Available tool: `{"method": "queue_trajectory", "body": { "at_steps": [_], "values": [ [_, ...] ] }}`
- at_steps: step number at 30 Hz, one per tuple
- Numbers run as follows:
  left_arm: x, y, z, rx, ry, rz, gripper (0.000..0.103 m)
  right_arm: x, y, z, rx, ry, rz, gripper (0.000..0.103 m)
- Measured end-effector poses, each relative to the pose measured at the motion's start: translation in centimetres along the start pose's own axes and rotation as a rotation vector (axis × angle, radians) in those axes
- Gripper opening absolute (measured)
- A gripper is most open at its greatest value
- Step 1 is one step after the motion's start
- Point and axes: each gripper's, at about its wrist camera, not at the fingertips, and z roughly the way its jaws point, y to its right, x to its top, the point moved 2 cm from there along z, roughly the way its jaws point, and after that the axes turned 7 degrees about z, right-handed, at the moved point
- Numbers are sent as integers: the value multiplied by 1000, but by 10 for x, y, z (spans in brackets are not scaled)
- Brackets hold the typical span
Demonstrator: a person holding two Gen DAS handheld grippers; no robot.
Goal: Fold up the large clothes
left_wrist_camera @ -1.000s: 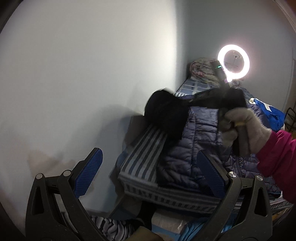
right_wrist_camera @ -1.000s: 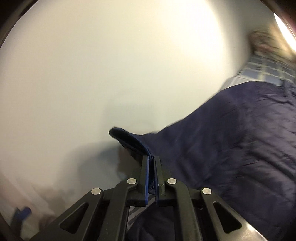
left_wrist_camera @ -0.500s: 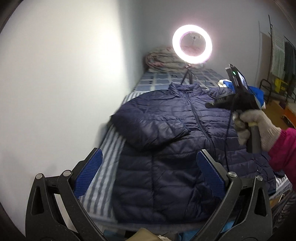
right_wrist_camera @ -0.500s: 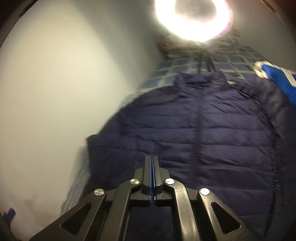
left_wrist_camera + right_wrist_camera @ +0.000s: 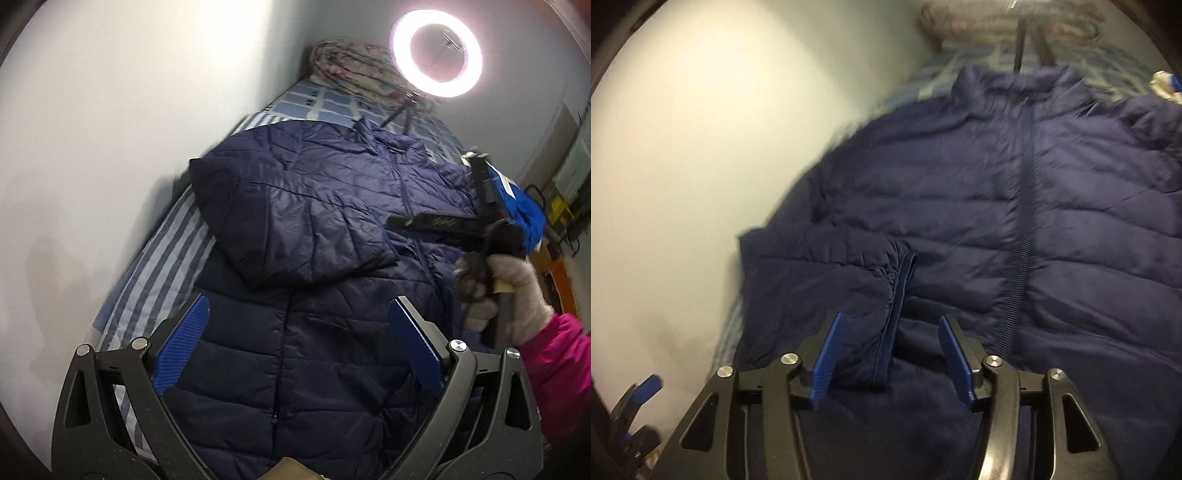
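Sleeve folded across a navy puffer jacket [image 5: 295, 332] on the striped bed [image 5: 162, 258].
The sleeve cuff [image 5: 897, 314] is seen just beyond the spread right gripper [image 5: 890, 354], its axis pointing away; the left gripper [image 5: 295, 350], also spread, is held above the hem.

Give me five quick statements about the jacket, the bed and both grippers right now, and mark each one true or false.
1. The navy puffer jacket lies on the striped bed sheet. True.
2. The sleeve on the wall side is folded across the jacket's front. True.
3. The right gripper is clamped shut on the sleeve cuff. False: its jaws stand apart, with the cuff lying between them, not pinched.
4. The left gripper holds the jacket's hem. False: it is open and grips nothing.
5. The ring light is switched off. False: it glows brightly by the folded quilt at the bed's far end.
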Motion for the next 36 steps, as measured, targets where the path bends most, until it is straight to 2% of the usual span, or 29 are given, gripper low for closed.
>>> {"method": "queue_trajectory", "body": {
  "at_steps": [4,5,6,7,8,10,14,19,22,24,26,28,32,35,36],
  "values": [
    [2,-11,0,30,6,-19,99,-1,-7,49,-34,-79,10,59],
    [2,-14,1,45,0,-25,99,-1,-9,55,-25,-79,4,56],
    [3,-16,3,58,-11,-30,99,-1,-12,58,-15,-77,-7,46],
    [2,-18,5,72,-25,-35,99,-1,-15,59,-1,-80,-19,26],
    [2,-19,9,83,-38,-34,99,-2,-18,60,8,-87,-30,12],
    [-1,-17,12,92,-58,-20,99,-1,-23,55,4,-72,-54,4],
    [-3,-1,7,102,-33,43,99,5,-28,23,-7,15,-102,2],
    [-2,17,-1,110,5,93,99,20,-1,-39,-56,178,-79,2],
    [-2,24,0,111,6,115,99,22,33,-71,-196,267,-72,2],
    [0,31,2,116,8,134,99,22,60,-86,-323,315,-73,2],
    [1,36,2,112,8,140,99,20,84,-93,-414,326,-60,2],
    [1,40,2,106,9,142,99,20,109,-96,-453,315,-13,2],
    [4,48,3,108,13,150,99,20,132,-99,-440,310,52,2],
    [7,52,5,105,14,153,99,28,134,-96,-447,307,51,2],
    [7,54,6,105,17,156,99,31,134,-95,-423,291,50,2]
  ]
}}
